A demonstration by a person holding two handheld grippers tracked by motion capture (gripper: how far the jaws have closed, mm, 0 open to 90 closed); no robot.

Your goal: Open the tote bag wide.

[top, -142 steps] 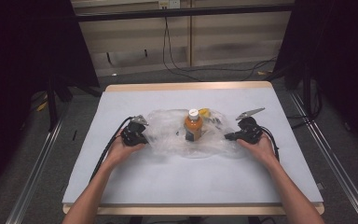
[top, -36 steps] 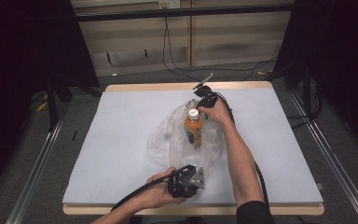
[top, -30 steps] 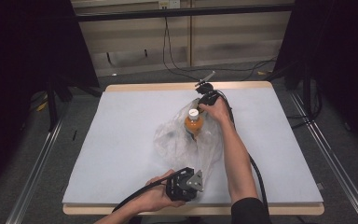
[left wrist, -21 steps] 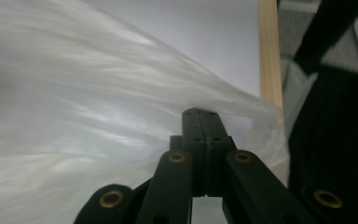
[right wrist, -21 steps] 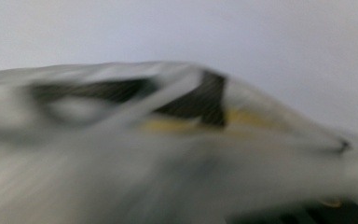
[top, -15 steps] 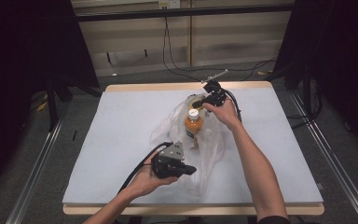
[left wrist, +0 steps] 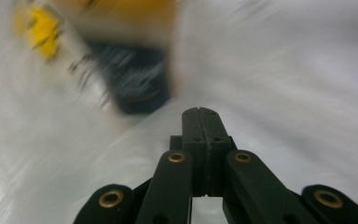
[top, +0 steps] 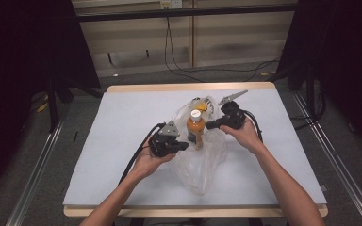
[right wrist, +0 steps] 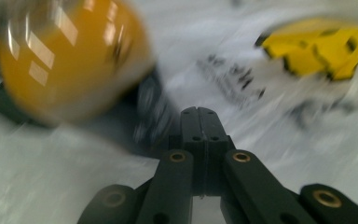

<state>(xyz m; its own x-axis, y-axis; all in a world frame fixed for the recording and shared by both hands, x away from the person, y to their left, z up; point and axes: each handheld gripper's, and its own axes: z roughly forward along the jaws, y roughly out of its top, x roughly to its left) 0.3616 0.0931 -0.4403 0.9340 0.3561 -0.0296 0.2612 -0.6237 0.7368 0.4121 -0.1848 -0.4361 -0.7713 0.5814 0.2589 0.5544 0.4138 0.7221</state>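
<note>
An orange drink bottle with a white cap stands upright in a crumpled clear plastic bag on the white table. A small yellow item lies in the bag behind it. My left gripper sits just left of the bottle's base and points right, jaws shut. My right gripper is close on the bottle's right and points left, jaws shut. In the left gripper view the shut tips face the blurred bottle label. In the right gripper view the tips sit beside the orange bottle. Whether either pinches film I cannot tell.
Black cables trail from both grippers across the table. The bag's long end reaches toward the near table edge. Dark curtains and metal floor rails flank the table; a wall with hanging cables stands behind it.
My left hand has swung from the near table edge up and left to beside the bottle. My right hand has come from behind the bottle round to its right. The bag has been reshaped.
</note>
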